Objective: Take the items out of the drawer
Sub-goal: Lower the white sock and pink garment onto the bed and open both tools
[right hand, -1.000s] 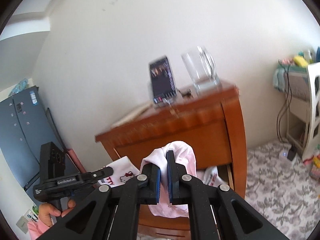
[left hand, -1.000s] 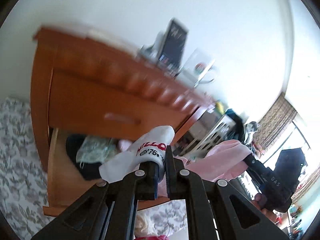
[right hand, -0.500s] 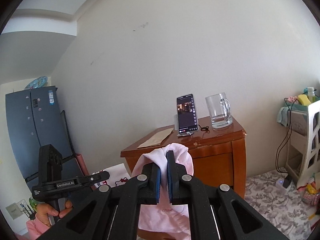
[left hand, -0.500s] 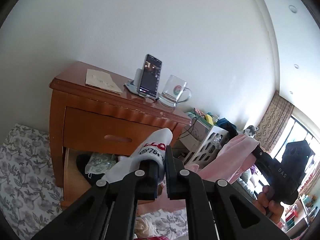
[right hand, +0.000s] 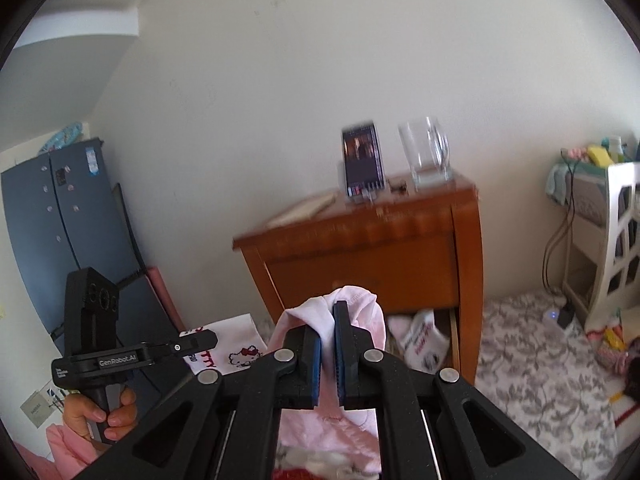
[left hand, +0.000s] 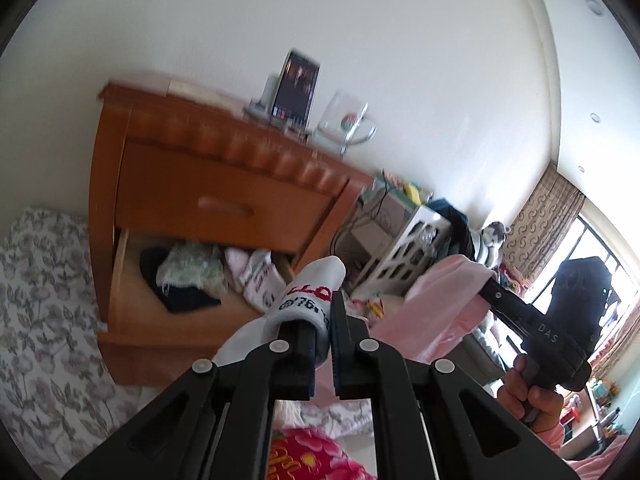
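Observation:
The wooden nightstand's bottom drawer [left hand: 128,304] stands pulled out. In it lie a black cloth [left hand: 176,288], a pale green cloth [left hand: 192,262], a pink piece [left hand: 236,260] and a white sock [left hand: 260,280]. My left gripper [left hand: 332,306] is shut on a white sock with red lettering [left hand: 316,284], held in front of the drawer. My right gripper [right hand: 334,312] is shut on a pink garment [right hand: 360,312] that hangs below it. Each gripper shows in the other's view: the right gripper [left hand: 486,280] with the pink garment [left hand: 436,304], and the left gripper [right hand: 208,338] with the printed sock [right hand: 236,344].
On the nightstand top [right hand: 400,208] stand a phone [left hand: 296,88] on a holder and a glass mug [left hand: 348,120]. A white lattice shelf unit [right hand: 620,236] with cables stands right of it. A blue fridge [right hand: 52,220] is at the left. Floral covering [right hand: 532,360] spreads over the floor.
Both views have swung back down towards the nightstand, which looks closer and blurred, with the open drawer in sight again. Both grippers stay shut on their cloth.

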{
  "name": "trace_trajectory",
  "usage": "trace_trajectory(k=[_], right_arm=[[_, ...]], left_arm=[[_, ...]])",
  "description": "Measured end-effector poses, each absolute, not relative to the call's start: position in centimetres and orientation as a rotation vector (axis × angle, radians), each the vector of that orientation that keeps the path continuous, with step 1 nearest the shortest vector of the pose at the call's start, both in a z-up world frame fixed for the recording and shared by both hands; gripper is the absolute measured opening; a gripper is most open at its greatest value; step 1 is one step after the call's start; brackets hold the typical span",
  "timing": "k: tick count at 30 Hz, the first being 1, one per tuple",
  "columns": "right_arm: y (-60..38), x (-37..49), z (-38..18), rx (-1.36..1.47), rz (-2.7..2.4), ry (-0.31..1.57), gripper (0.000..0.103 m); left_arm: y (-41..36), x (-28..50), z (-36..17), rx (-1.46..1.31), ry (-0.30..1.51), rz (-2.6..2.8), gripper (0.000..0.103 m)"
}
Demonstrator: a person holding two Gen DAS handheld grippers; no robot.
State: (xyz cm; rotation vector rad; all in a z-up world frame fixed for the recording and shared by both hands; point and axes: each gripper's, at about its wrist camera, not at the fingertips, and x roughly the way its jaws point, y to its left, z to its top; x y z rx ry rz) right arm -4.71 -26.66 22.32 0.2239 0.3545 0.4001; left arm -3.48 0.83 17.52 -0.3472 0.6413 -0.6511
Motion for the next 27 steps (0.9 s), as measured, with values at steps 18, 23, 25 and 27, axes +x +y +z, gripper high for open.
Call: trace_trajectory(k=[18, 23, 25, 27], right_arm=[[-24.5, 0.8, 9.7, 0.148, 0.36, 0.784, 0.006], [-23.8, 2.3, 5.6, 0.138, 0.35, 0.89, 0.006], [-23.7, 2.9, 4.1, 0.14, 0.342, 0.93, 0.006], [-23.7, 3.3, 2.7, 0.136, 0.33, 0.964, 0.006]], left_arm=[[-1.7, -1.5, 5.7, -0.274, 0.991, -0.536, 0.006], [-2.0, -0.5, 1.8, -0.246, 1.089, -0.47, 0.006], [-1.9, -0.1, 0.4, -0.253, 1.118, -0.45, 0.006], [-1.8, 0.3, -0.9, -0.248, 1.144, -0.423, 0.006]])
